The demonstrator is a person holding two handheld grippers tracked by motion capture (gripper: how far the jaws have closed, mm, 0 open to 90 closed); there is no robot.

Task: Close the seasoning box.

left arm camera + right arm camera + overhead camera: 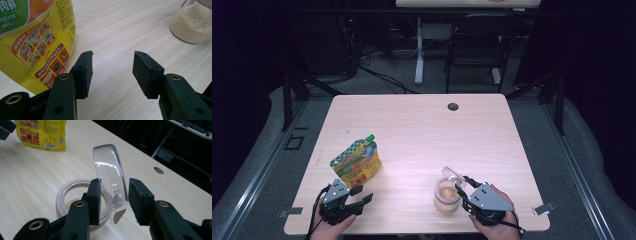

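A yellow and green spouted pouch [357, 162] stands at the front left of the wooden table [422, 125]. My left gripper [363, 194] is just in front of it and open; in the left gripper view the gap between the pads [112, 72] holds nothing, and the pouch [32, 37] stands to the left of it. A glass jar [447, 196] of pale grains sits at the front right, its hinged clear lid [453, 174] flipped up. My right gripper [115, 200] straddles the lid [110, 177]: one pad lies against it, the other stands clear. The jar's rim [75, 195] is open below.
A round cable hole [453, 106] lies near the table's far edge. Beyond the table stand a black chair [477, 45] and the white leg [419, 50] of another desk. The jar [193, 23] shows at the upper right of the left gripper view.
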